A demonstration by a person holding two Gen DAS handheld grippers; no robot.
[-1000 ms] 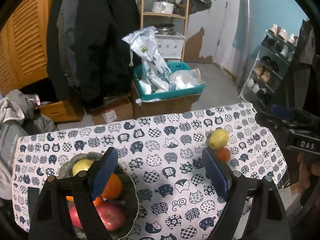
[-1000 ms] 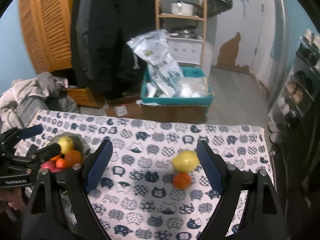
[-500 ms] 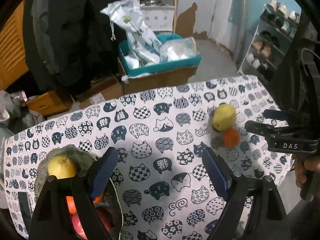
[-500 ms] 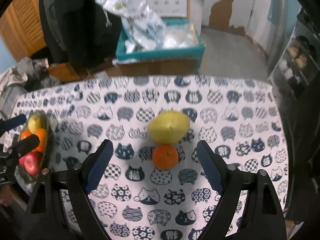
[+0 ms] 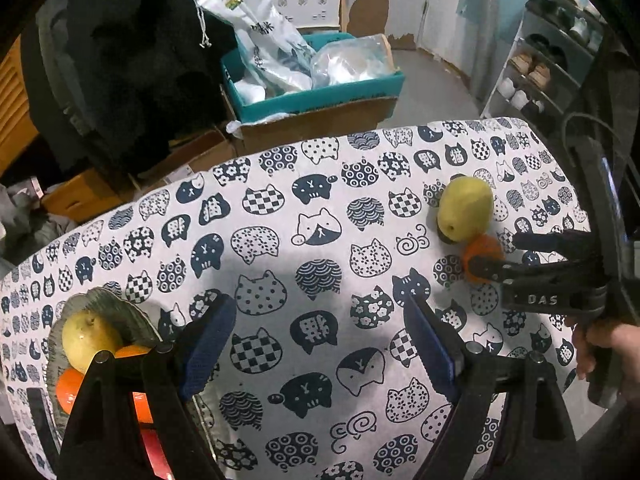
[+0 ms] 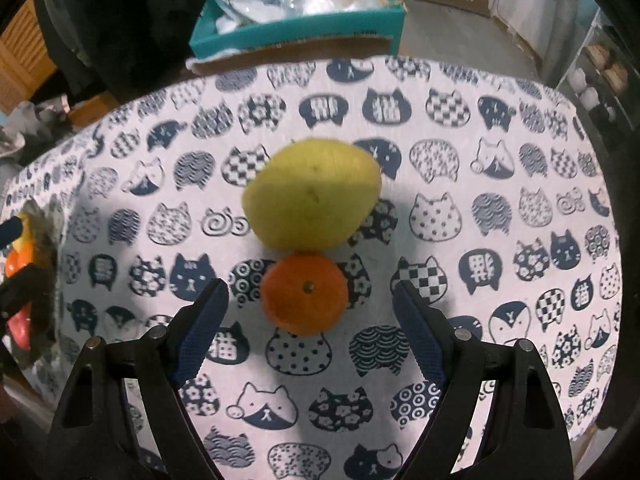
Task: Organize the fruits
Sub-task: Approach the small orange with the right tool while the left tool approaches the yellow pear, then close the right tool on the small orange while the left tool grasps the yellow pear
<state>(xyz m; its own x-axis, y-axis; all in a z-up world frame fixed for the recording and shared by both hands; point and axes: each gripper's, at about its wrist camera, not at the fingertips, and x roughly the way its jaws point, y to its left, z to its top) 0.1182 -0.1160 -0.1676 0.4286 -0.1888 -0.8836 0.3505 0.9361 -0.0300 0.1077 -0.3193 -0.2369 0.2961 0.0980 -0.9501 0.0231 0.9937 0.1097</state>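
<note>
A yellow fruit [image 6: 314, 194] and a small orange [image 6: 304, 294] lie touching on the cat-print tablecloth [image 6: 500, 240]. My right gripper [image 6: 310, 290] points down over the orange, open, with a gap between each blue pad and the fruit. In the left wrist view the same yellow fruit [image 5: 466, 208] and orange [image 5: 482, 248] sit at the right, the right gripper [image 5: 494, 254] partly covering the orange. A grey bowl [image 5: 104, 300] at lower left holds a yellow fruit [image 5: 90, 338], oranges and a red fruit. My left gripper [image 5: 320, 344] hangs open beside the bowl, nothing between its pads.
Beyond the table's far edge stands a cardboard box [image 5: 316, 120] topped by a teal tray of plastic bags. Dark coats [image 5: 132, 64] hang at back left. A shoe rack [image 5: 548, 60] stands at right. A hand [image 5: 604, 344] grips the right tool.
Both grippers have sunk toward the table and tilted further down. The right one has closed in over the orange and yellow fruit, which now fill its view. Neither gripper's jaws have moved.
</note>
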